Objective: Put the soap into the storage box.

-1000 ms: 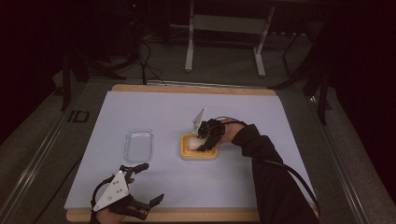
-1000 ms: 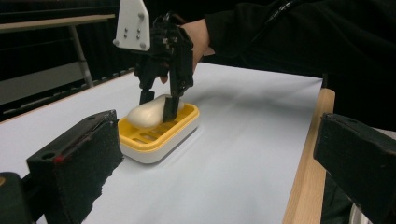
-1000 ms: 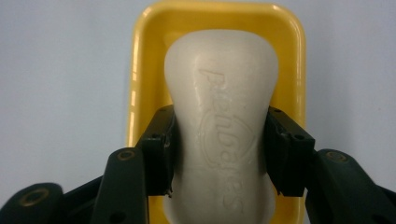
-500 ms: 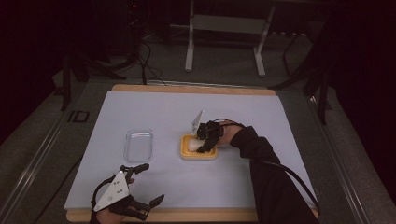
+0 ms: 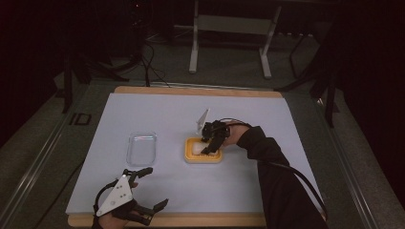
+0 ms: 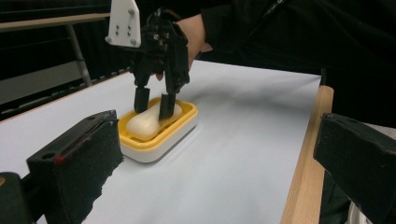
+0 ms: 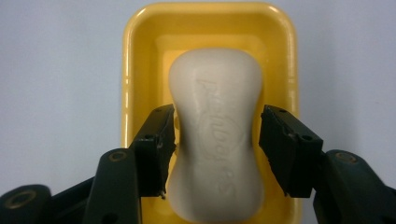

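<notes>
- Tool in my right hand [image 5: 208, 145], seen from the high view, hangs over the yellow soap dish [image 5: 204, 151] mid-table [image 5: 286, 157]; the clear lid [image 5: 142, 148] lies apart, not yet fitted.
- Left gripper view: my left tool [image 6: 219, 154] gapes, holding nothing.
- Right gripper view: jaws have just eased apart, soap bar [image 7: 215, 135] between them, resting in the dish.

Right gripper [image 7: 215, 140] pointing down, jaws just opening, left gripper [image 5: 143, 191] open
</notes>
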Demonstrator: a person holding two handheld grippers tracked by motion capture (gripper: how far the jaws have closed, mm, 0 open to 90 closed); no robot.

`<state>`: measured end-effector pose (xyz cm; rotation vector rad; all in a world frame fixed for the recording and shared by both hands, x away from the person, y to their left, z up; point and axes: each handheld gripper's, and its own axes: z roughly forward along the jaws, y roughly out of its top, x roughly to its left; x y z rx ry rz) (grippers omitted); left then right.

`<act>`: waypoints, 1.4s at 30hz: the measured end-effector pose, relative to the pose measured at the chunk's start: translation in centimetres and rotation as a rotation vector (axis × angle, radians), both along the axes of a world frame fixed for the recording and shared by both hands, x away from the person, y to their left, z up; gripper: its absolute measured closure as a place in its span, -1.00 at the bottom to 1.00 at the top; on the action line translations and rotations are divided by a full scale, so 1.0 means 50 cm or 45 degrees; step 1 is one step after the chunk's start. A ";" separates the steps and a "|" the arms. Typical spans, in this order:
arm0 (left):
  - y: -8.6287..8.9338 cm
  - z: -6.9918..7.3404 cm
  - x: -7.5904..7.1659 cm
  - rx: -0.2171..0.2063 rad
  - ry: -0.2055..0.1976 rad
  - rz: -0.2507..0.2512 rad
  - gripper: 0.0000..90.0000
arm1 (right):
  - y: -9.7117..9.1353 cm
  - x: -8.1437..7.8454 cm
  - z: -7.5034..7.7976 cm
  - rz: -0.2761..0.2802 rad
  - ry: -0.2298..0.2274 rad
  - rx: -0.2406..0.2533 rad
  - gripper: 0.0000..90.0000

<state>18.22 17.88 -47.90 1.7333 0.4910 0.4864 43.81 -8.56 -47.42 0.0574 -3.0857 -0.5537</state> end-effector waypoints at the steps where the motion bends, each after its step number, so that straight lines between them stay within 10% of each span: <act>1: 0.000 0.000 0.000 -0.001 0.000 -0.001 -0.98 | -0.001 -0.001 0.004 0.004 0.005 -0.001 -0.01; 29: -0.002 -0.001 0.003 0.009 0.005 0.000 -0.97 | -0.084 -0.019 0.119 -0.112 -0.064 0.113 -0.03; 42: -0.001 -0.002 0.003 0.006 0.008 0.004 -0.98 | -0.139 -0.041 0.108 -0.275 -0.258 0.137 -0.69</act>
